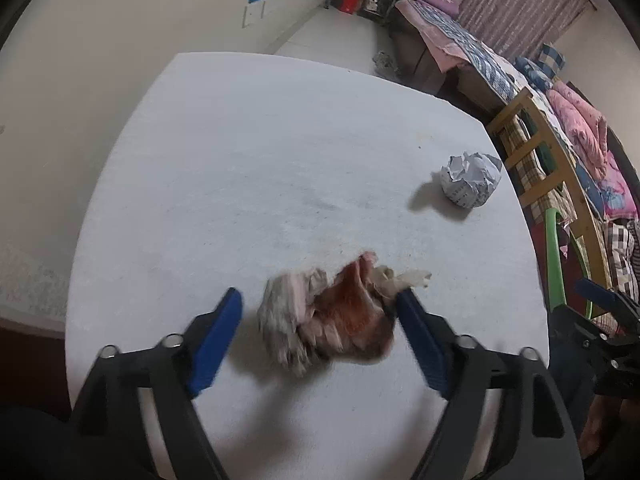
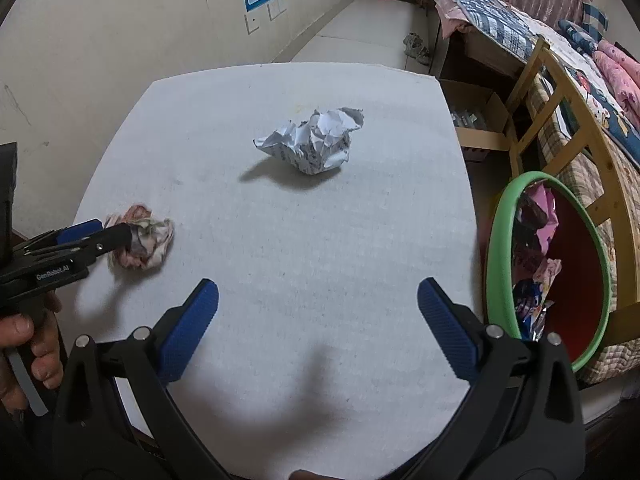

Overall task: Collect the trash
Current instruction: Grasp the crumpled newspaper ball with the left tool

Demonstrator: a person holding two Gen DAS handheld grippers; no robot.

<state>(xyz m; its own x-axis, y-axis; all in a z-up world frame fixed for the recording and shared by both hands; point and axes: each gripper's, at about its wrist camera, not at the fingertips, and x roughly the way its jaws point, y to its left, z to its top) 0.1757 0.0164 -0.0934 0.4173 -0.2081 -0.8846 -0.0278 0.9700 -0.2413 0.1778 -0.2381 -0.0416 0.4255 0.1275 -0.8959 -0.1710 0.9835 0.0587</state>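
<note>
A crumpled pink and grey wrapper [image 1: 328, 312] lies on the white table [image 1: 240, 160], between the blue fingers of my left gripper [image 1: 320, 300]. The jaws are wide open around it and the right finger touches it. It also shows in the right wrist view [image 2: 148, 242], with the left gripper [image 2: 116, 232] at it. A crumpled printed paper ball [image 1: 472, 180] [image 2: 316, 140] sits farther back on the table. My right gripper [image 2: 318, 300] is open and empty above the table's near edge. A red bin with a green rim [image 2: 560, 272] stands right of the table and holds wrappers.
A wooden chair [image 2: 560, 92] and a bed with bedding [image 2: 500, 12] stand to the right. A cardboard box [image 2: 476, 120] sits on the floor behind the table. A wall [image 2: 120, 40] runs along the left.
</note>
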